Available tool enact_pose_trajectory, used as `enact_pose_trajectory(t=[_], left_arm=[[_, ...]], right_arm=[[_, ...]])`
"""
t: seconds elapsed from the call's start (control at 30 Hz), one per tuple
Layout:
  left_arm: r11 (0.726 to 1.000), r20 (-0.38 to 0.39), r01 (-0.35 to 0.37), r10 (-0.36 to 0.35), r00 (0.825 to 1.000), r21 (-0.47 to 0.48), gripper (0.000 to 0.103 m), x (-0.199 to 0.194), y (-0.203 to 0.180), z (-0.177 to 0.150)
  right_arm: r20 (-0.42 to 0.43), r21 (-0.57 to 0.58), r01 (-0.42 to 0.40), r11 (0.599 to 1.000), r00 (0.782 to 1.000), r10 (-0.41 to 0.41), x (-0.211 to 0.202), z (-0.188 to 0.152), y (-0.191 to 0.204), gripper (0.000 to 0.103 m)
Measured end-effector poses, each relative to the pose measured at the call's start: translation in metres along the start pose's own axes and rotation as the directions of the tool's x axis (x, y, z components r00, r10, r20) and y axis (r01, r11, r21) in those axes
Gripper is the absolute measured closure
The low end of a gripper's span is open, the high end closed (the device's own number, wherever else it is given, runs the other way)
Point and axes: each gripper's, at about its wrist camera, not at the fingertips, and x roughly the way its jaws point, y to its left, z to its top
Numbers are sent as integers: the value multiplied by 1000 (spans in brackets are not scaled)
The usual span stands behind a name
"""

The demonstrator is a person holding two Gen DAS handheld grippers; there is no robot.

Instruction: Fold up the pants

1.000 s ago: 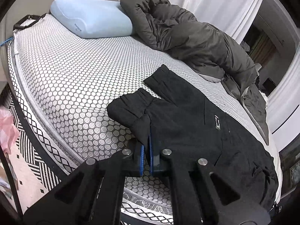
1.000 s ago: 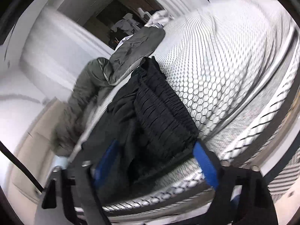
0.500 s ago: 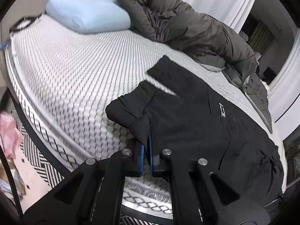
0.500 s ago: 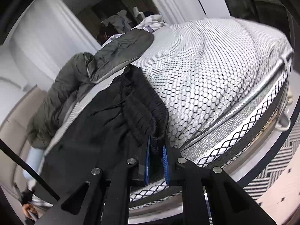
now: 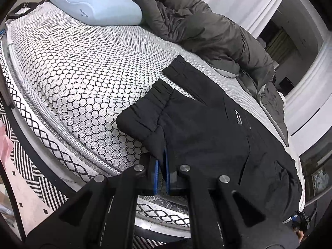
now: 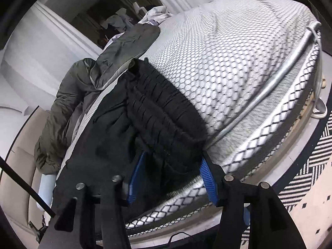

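Black pants [image 5: 207, 128] lie across the honeycomb-patterned mattress [image 5: 83, 72] near its front edge. My left gripper [image 5: 161, 161] is shut on a corner of the cuffed leg end, and the fabric runs up from between its blue pads. In the right wrist view the gathered elastic waistband of the pants [image 6: 161, 120] bunches at the mattress [image 6: 238, 62] edge. My right gripper [image 6: 173, 159] has its jaws opening. The waistband sits between the blue pads, which stand apart and do not pinch it.
A dark grey padded jacket [image 5: 207, 31] sprawls along the far side of the bed, beside a pale blue pillow [image 5: 97, 6]. A black-and-white patterned rug [image 6: 307, 170] covers the floor below the bed edge. A light shoe [image 6: 319, 108] stands by the bed frame.
The right jaws were wide a second ago, closed tight on the waistband, and have now spread apart again. The left gripper keeps its hold and has sunk slightly toward the bed.
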Motion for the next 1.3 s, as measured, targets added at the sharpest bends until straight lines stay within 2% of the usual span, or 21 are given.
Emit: enact_pose_trajectory(t=[0.07, 0.1, 0.17, 0.27, 0.43, 0.57, 0.77, 0.9, 1.0, 1.17, 1.23, 1.3], left_arm=[[1000, -1, 2, -2, 1000, 3, 101, 2, 0, 1], [1000, 1, 4, -4, 1000, 1, 101, 3, 1, 1], [1000, 7, 7, -7, 1000, -1, 101, 3, -1, 5], [1000, 16, 20, -20, 1000, -7, 101, -2, -1, 11], [999, 65, 42, -40, 997, -32, 101, -19, -4, 34], [999, 98, 45, -43, 994, -20, 102, -29, -14, 53], [998, 108, 58, -57, 993, 0, 102, -25, -35, 87], [998, 112, 55, -56, 992, 15, 102, -11, -58, 117], [999, 114, 46, -48, 992, 28, 101, 7, -81, 143], [998, 76, -9, 4, 997, 54, 101, 70, -123, 194], [999, 61, -4, 1, 998, 53, 101, 98, -135, 212], [999, 8, -13, 13, 1000, 44, 100, 134, -143, 230]], right_arm=[[3, -37, 24, 999, 1000, -24, 8, -1, 7, 84], [5, -57, 20, 998, 1000, -19, 8, -2, 11, 89], [43, -93, -19, 995, 999, 23, -3, -2, 21, 91], [105, -85, -132, 988, 984, 140, -32, 8, 27, 93], [172, -140, -210, 968, 957, 233, -70, 32, 50, 94], [206, -173, -215, 961, 946, 249, -79, 47, 66, 94], [216, -167, -214, 963, 945, 247, -69, 65, 82, 94], [243, -151, -200, 968, 942, 232, -56, 86, 92, 94], [238, -149, -180, 972, 948, 212, -33, 112, 105, 94], [216, -159, -106, 982, 966, 139, 30, 163, 133, 94], [210, -150, -57, 987, 974, 88, 65, 187, 145, 94], [211, -140, 14, 990, 977, 15, 98, 206, 156, 88]])
